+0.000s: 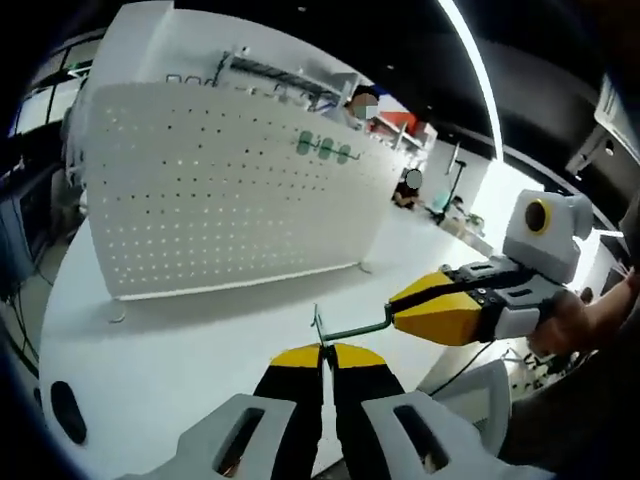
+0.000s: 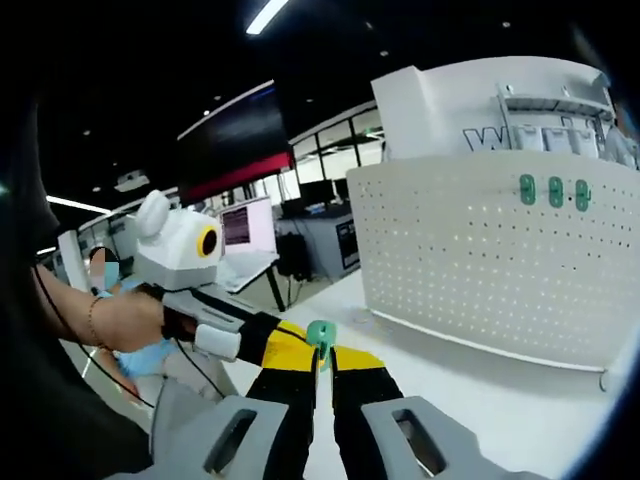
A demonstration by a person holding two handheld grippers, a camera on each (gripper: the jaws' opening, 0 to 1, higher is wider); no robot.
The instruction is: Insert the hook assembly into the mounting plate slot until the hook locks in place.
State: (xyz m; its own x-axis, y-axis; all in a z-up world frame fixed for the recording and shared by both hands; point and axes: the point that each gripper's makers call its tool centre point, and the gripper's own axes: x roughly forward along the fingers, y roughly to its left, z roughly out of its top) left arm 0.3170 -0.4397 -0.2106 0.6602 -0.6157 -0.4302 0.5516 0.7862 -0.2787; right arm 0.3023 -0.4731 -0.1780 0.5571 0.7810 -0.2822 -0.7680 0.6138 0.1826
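Observation:
A green hook assembly is held between both grippers above the white table [image 1: 150, 350]. Its thin wire [image 1: 350, 328] runs from my left gripper [image 1: 322, 352], shut on the upturned end, to my right gripper [image 1: 393, 308], which comes in from the right and is shut on the other end. In the right gripper view the hook's green base [image 2: 320, 335] sits in my right gripper [image 2: 322, 358], with my left gripper [image 2: 300, 345] meeting it from the left. The white perforated mounting plate [image 1: 230, 200] [image 2: 480, 260] stands upright ahead, apart from the hook.
Three green hook bases [image 1: 325, 150] [image 2: 553, 190] sit in a row near the plate's top. A white rack [image 1: 270, 75] stands behind the plate. A person's hand [image 2: 125, 320] holds the left gripper. Desks and monitors [image 2: 245, 225] lie beyond the table.

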